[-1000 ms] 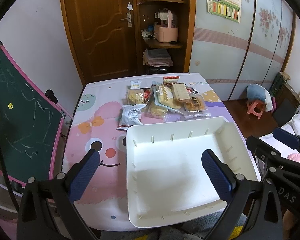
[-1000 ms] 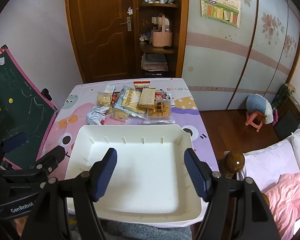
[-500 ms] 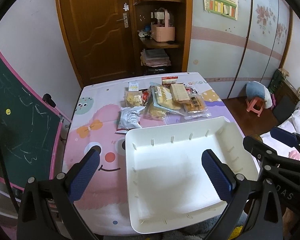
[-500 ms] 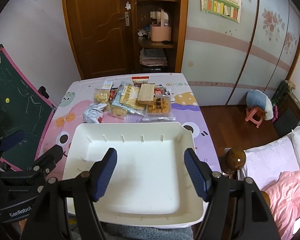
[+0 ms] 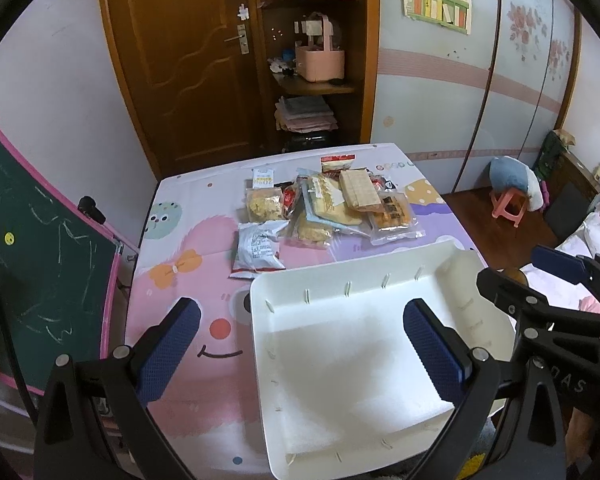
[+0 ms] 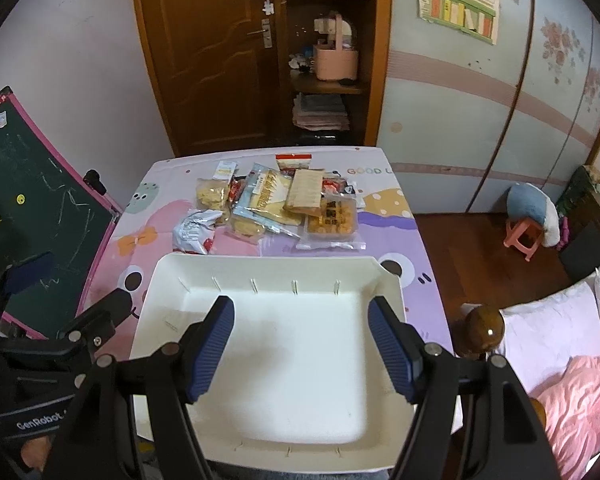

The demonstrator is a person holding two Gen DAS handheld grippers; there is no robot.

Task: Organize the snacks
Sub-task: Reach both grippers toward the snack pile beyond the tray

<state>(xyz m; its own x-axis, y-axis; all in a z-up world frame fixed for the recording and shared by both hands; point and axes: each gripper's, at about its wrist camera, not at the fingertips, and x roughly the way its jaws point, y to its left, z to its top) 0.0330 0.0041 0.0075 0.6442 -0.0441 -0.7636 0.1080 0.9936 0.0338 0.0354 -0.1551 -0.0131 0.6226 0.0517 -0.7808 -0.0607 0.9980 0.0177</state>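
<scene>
An empty white tray lies on the near half of the table. Beyond its far rim sits a heap of snack packets: a silver bag, a clear pack of orange pieces, a tan wafer pack and others. My left gripper hangs open over the tray's left rim, with nothing between its blue pads. My right gripper is open above the tray's middle, also empty. Each gripper shows at the edge of the other's view.
The table wears a pink and purple cartoon cloth. A green chalkboard leans at its left side. A bed with pink bedding and a wooden bedpost knob stand right. Behind are a wooden door and shelves.
Both views have crept forward a little over the tray toward the snack heap. Both grippers stay open and empty, and nothing on the table has moved.
</scene>
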